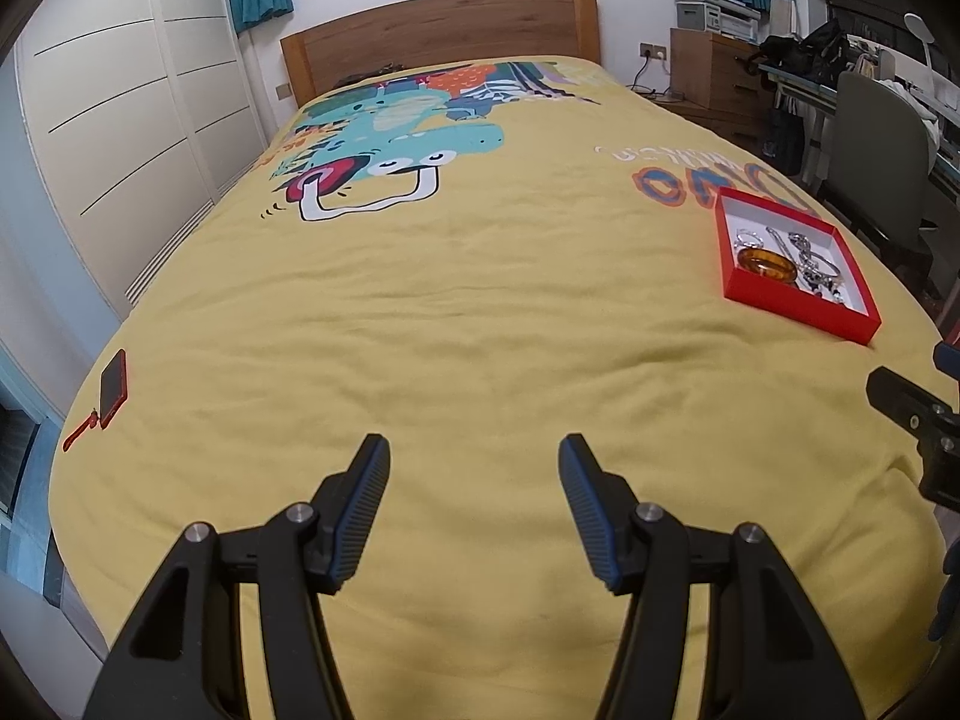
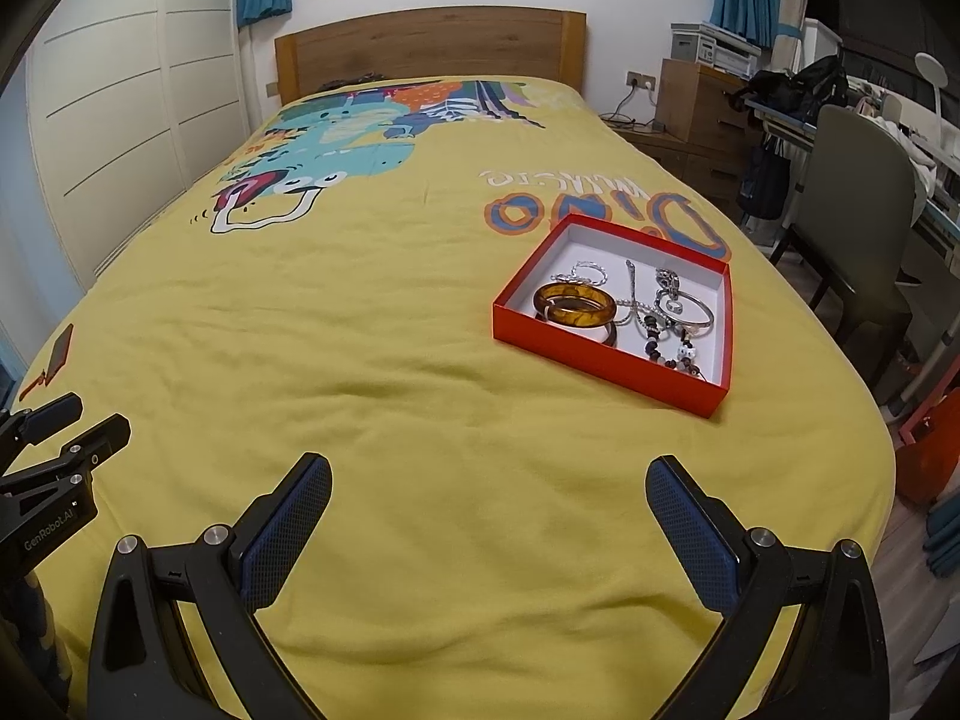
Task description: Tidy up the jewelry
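Left gripper (image 1: 474, 450): fingers apart, nothing between, above bed's near end. Right gripper (image 2: 489, 474): fingers spread wide, empty, same end. Yellow bedspread (image 2: 372, 312) beneath both. Red box (image 2: 714, 387) on bedspread, toward bed's right edge: amber bangle (image 2: 574, 304), silver chains (image 2: 591, 273), beaded bracelet (image 2: 675, 354) inside. Phone (image 1: 113, 389) at bed's left edge.

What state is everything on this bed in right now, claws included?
Left claw: open, holding nothing, above the bedspread.
Right claw: open, holding nothing.
Red box: lidless, flat on the bedspread.
Amber bangle: inside the box, resting on a darker bangle.
Silver chains and beads: tangled in the box.
Phone: lying at the bed's left edge.
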A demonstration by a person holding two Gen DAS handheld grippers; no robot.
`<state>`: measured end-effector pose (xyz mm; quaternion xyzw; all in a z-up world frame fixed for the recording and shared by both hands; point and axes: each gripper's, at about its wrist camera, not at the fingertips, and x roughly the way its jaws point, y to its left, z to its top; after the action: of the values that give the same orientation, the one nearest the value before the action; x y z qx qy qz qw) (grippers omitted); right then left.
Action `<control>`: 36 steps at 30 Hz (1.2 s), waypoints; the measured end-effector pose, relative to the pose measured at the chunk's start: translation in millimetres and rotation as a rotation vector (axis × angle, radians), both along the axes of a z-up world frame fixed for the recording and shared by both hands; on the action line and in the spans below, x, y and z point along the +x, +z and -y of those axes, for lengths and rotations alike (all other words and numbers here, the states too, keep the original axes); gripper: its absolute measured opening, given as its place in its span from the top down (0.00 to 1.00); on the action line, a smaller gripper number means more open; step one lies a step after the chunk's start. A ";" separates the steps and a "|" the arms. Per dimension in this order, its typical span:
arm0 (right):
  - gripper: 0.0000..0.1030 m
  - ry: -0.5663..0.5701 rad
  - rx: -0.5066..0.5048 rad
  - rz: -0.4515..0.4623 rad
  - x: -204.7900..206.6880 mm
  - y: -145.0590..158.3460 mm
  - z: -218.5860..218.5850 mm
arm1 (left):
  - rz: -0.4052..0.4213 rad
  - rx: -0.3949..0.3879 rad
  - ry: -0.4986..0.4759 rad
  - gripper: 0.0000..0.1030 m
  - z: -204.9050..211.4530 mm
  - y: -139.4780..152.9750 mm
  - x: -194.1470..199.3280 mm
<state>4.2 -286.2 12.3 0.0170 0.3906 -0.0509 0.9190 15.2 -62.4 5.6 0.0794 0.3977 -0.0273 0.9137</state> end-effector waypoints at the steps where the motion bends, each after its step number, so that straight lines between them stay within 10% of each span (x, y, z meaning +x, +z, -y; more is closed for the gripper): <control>1: 0.00 0.001 -0.003 -0.001 0.1 0.0 -0.8 | -0.001 -0.002 0.000 0.45 -0.4 -0.5 0.2; 36: 0.00 0.023 -0.049 -0.025 5.0 -0.5 -13.3 | -0.019 -0.015 0.012 0.45 -11.6 -11.5 3.9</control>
<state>9.2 -272.9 11.8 -0.0107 0.4008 -0.0501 0.9147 19.1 -50.8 -5.9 0.0697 0.4064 -0.0253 0.9107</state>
